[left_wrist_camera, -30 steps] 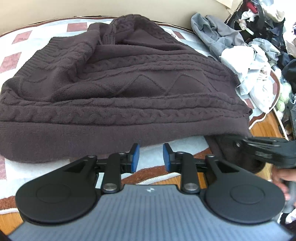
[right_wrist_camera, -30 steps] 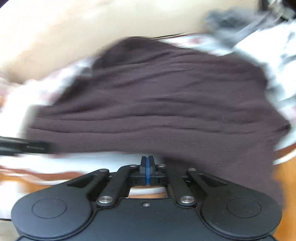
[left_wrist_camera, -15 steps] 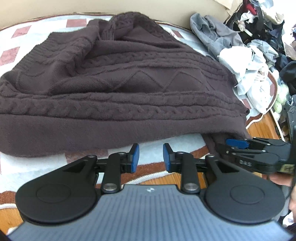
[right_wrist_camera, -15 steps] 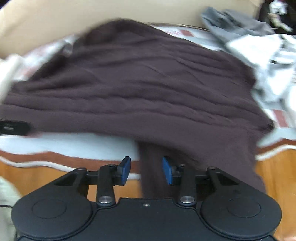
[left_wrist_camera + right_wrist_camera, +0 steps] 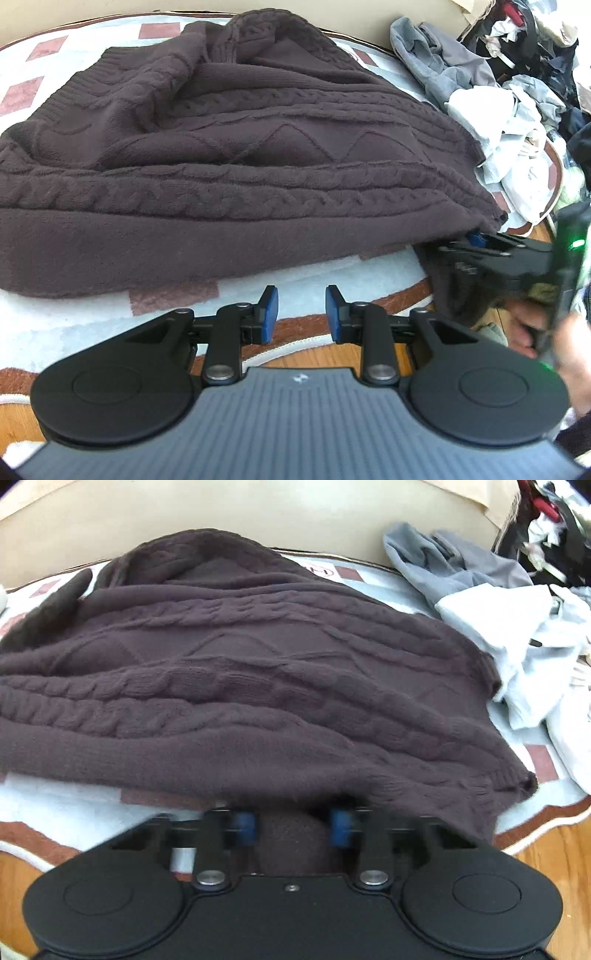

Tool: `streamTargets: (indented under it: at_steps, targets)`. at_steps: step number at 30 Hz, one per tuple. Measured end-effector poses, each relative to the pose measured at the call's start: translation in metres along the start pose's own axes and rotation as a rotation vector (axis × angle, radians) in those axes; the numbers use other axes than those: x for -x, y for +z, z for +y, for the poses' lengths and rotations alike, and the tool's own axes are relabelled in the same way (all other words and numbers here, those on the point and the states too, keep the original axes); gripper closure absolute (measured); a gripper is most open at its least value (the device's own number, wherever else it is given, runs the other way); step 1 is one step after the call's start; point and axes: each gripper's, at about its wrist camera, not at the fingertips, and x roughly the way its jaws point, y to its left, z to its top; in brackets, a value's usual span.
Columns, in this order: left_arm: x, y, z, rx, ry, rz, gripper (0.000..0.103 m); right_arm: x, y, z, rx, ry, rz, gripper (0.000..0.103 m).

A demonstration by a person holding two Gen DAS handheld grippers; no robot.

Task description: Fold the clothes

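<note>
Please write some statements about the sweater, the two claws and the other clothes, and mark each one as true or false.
1. The brown sweater lies on a patterned rug. True.
2. The left claw is shut on the sweater's hem. False: it is open, holding nothing, over the rug.
3. The right claw is open, with a sweater sleeve between its pads. True.
4. The pile of light clothes lies to the left of the sweater. False: it is on the right.
5. The sweater is plain, smooth knit. False: it has cable patterns.
</note>
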Motion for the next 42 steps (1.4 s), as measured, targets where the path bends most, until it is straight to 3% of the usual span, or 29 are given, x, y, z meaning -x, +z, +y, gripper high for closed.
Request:
streamTargets:
  at_steps: [2, 7, 9, 11, 14, 17, 22, 25, 28, 31, 34, 35, 37, 38, 42]
  targets:
    - [0.001, 0.001, 0.001, 0.002, -0.016, 0.001, 0.076, 0.019, 0.006, -0.010, -0.043, 0.134, 0.034, 0.091]
    - [-0.002, 0.002, 0.005, 0.069, -0.180, -0.007, 0.075, 0.050, 0.019, -0.032, -0.146, 0.541, 0.097, 0.091]
    - [-0.008, 0.002, 0.010, 0.121, -0.251, 0.003, 0.067, 0.050, 0.021, -0.034, -0.187, 0.661, 0.108, 0.091]
    - [-0.014, 0.004, 0.010, 0.148, -0.308, 0.012, 0.067, 0.046, 0.022, -0.031, -0.213, 0.785, 0.126, 0.091]
    - [-0.022, 0.011, 0.011, 0.176, -0.363, 0.027, 0.061, 0.047, 0.017, -0.012, -0.177, 0.902, 0.147, 0.092]
    - [-0.026, 0.017, 0.014, 0.188, -0.348, 0.044, 0.061, 0.052, 0.012, 0.005, -0.120, 0.959, 0.154, 0.091]
    - [-0.017, 0.016, 0.031, 0.259, -0.418, 0.028, 0.060, 0.053, 0.006, 0.009, -0.089, 0.995, 0.151, 0.092]
    - [-0.006, 0.017, 0.043, 0.311, -0.487, -0.007, 0.047, 0.052, 0.004, 0.011, -0.087, 1.027, 0.152, 0.091]
    - [-0.001, 0.020, 0.047, 0.311, -0.484, -0.021, 0.040, 0.049, 0.004, 0.017, -0.093, 1.081, 0.152, 0.091]
    - [-0.014, 0.021, 0.041, 0.304, -0.479, 0.046, 0.035, 0.054, 0.001, 0.027, -0.058, 1.136, 0.150, 0.091]
    - [-0.039, 0.016, 0.026, 0.263, -0.469, 0.182, 0.024, 0.063, -0.002, 0.032, -0.014, 1.141, 0.136, 0.091]
    - [-0.046, 0.015, 0.021, 0.250, -0.445, 0.217, 0.027, 0.064, -0.003, 0.032, -0.008, 1.144, 0.132, 0.091]
    - [-0.046, 0.013, 0.012, 0.198, -0.372, 0.182, 0.050, 0.066, -0.003, 0.029, -0.012, 1.138, 0.128, 0.091]
    - [-0.043, 0.013, 0.007, 0.174, -0.332, 0.160, 0.088, 0.066, -0.003, 0.026, -0.023, 1.116, 0.129, 0.091]
    - [-0.001, 0.030, -0.008, 0.087, -0.129, 0.018, 0.090, 0.073, -0.006, 0.001, -0.133, 0.981, 0.096, 0.085]
